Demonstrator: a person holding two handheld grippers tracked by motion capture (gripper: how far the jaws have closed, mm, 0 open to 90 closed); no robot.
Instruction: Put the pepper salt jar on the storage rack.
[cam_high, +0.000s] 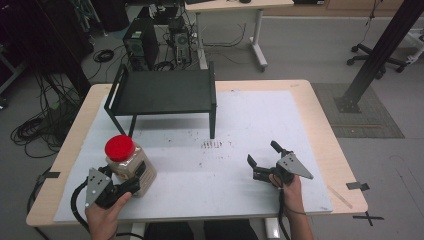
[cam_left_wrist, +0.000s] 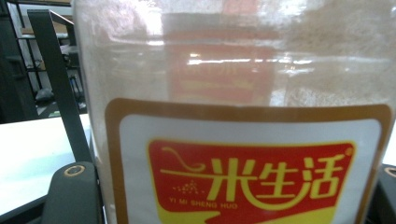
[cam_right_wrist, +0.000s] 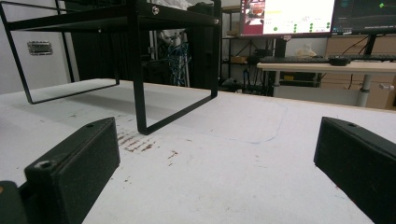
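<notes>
Left gripper (cam_high: 131, 186) is pinching the lower body of the jar (cam_high: 131, 167), one jaw on each flank; in the left gripper view the jar (cam_left_wrist: 243, 116) is sitting between the two black jaws, its red and yellow label facing the camera. The jar is standing upright on the worktop (cam_high: 240, 120) at the lower left of the high view, red lid (cam_high: 120, 147) on, pale brown granular contents showing through the clear wall.

Judgement on progress: the grasp is looking complete, but the jar is not yet lifted, since its base is apparently resting on the surface. The black shelf rack (cam_high: 162, 92) at the upper left of the worktop is standing bare on top, so it is a likely destination; lift, carry and set-down would all be remaining. That reading is tentative.

Right gripper (cam_high: 262, 161) is lying low on the worktop at the lower right of the high view, jaws spread wide with nothing between them, pointing toward the rack. In the right gripper view, bare surface is showing between its jaws.

Surface: a pale sheet is covering most of the wooden worktop. Small dark scuffs or specks (cam_high: 212, 145) are sitting near the rack's front right leg; the same marks (cam_right_wrist: 135, 142) are showing reddish-brown in the right gripper view.

Room: grey floor, a computer tower (cam_high: 141, 46) and loose cables (cam_high: 35, 127) behind and to the left, a second desk (cam_high: 235, 6) at the top, an office chair base (cam_high: 380, 60) at the upper right. Monitors (cam_right_wrist: 287, 16) are glowing on a far desk.
</notes>
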